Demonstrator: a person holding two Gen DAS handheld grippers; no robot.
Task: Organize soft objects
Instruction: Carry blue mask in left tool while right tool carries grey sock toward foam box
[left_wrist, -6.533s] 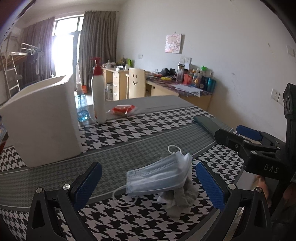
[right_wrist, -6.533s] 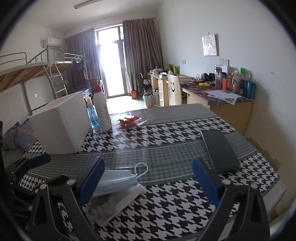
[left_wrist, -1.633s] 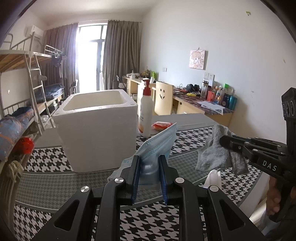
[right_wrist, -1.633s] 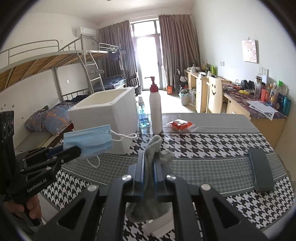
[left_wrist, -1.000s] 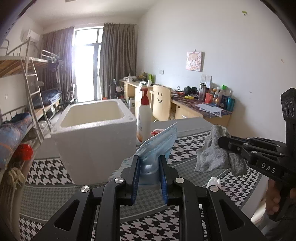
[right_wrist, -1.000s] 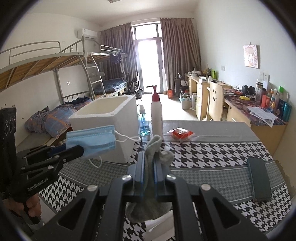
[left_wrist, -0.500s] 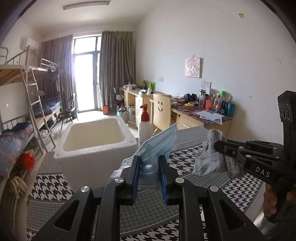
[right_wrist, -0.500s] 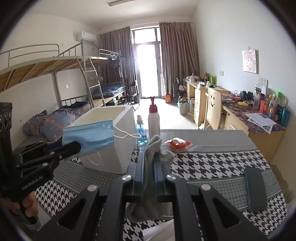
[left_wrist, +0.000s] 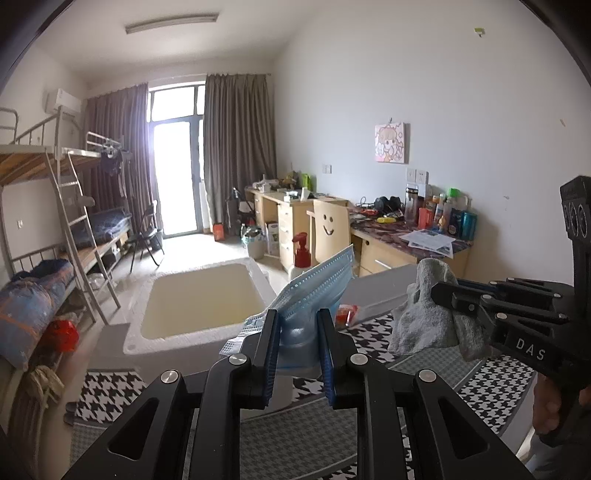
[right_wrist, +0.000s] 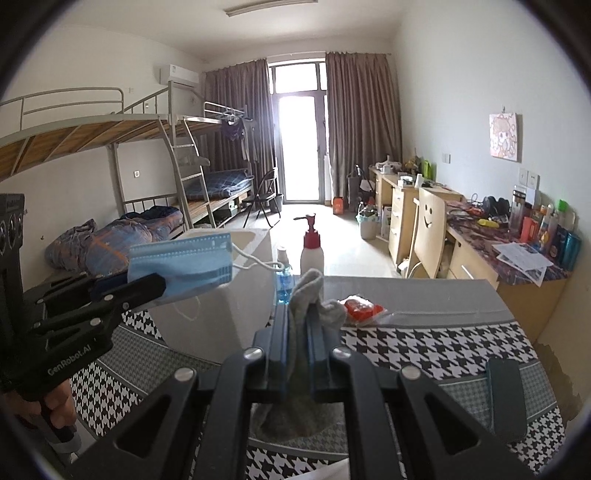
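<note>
Blue rubber pads on the left gripper (left_wrist: 295, 347) are pressed together on a pale blue face mask (left_wrist: 314, 291), pinching its lower folds so the pleated body stands up and leans to the right above the jaws. Close beside it, the right gripper (right_wrist: 297, 341) is clamped in the same way on a grey cloth (right_wrist: 308, 295), which pokes up in a soft peak between the pads and hangs in a loose bunch beneath them. Both tools are held in the air over a table with a black-and-white houndstooth cover (right_wrist: 424, 350), each one visible from the other's camera, with part of a hand (right_wrist: 55, 406) wrapped round the left handle. A dark phone (right_wrist: 504, 398) lies flat near the table's right edge. Just beyond the mask sits an open white foam box (left_wrist: 199, 295), its hollow empty and facing up. Next to the box stand a white pump bottle with a red top (right_wrist: 311, 254) and a small blue bottle (right_wrist: 284, 280), with a red packet (right_wrist: 360, 308) lying near them. Farther off are a wooden chair with a smiley face (left_wrist: 330, 225), a cluttered desk, a metal bunk bed and a bright curtained window. The step in hand appears to be the carry: both soft items are lifted and not yet put away. The next move likely calls for bringing each gripper over the box opening and spreading its jaws there.
</note>
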